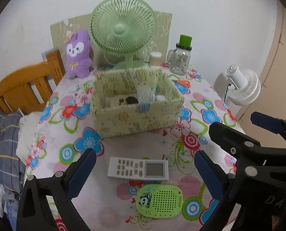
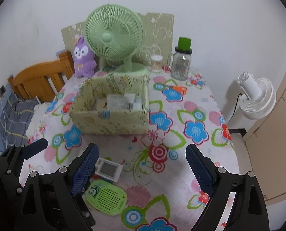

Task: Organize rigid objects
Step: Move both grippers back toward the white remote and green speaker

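Left wrist camera looks down at a table with a bright flower cloth on it. The left gripper is spread wide and holds nothing. It hangs over the near edge of the table. Between its blue pads you can see a white remote control lying flat. A green panda case with little holes lies flat just beside the remote, closer to the near edge. A pale green patterned box sits in the middle of the table, well behind the remote. Some small things lie inside the box, but they are too blurry to name. Behind the box, by the far edge, stands a green fan. A purple plush toy stands at the far left corner. A glass jar with a green lid and a pot of cotton swabs stand to the right of the fan. Orange scissors lie near the jar. The right gripper is also spread wide and holds nothing. It hangs over the near edge of the table too, just to the right of the remote and the panda case. In the right wrist view, the left pad covers part of the remote. A wooden bed frame is past the left edge of the table. A white fan stands past the right edge.
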`<state>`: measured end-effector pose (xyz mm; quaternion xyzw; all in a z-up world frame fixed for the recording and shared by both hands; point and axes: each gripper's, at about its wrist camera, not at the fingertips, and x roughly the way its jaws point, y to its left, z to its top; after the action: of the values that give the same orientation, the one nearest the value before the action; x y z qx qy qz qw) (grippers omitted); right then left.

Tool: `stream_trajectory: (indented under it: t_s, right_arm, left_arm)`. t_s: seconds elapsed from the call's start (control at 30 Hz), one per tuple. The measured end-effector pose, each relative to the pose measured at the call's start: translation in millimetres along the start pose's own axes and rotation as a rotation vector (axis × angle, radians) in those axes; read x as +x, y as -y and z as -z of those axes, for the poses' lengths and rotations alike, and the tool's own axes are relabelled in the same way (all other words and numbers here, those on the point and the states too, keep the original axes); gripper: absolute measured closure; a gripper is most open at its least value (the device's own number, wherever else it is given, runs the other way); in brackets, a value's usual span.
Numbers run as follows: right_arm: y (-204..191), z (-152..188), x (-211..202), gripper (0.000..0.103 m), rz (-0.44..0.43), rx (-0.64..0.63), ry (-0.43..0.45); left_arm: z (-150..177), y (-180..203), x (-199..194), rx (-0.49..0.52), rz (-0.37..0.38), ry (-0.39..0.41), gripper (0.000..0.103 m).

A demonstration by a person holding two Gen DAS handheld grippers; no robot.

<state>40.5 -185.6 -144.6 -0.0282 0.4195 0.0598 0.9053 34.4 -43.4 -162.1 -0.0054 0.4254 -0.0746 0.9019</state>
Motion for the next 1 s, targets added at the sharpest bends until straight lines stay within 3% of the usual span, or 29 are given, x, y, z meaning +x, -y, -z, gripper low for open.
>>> stream_trajectory:
  t_s: [0.53, 1.0]
  right_arm:
    - [11.0, 51.9, 44.7, 0.009, -0.001, -0.006, -0.033]
    - [21.9, 83.0, 69.0, 0.009, 0.03, 0.054, -0.043]
  left_arm:
    - [45.1, 2.4, 42.7, 0.073, -0.017, -0.032, 0.0]
    - [77.5, 11.4, 62.6, 0.1, 0.053, -0.055, 0.0]
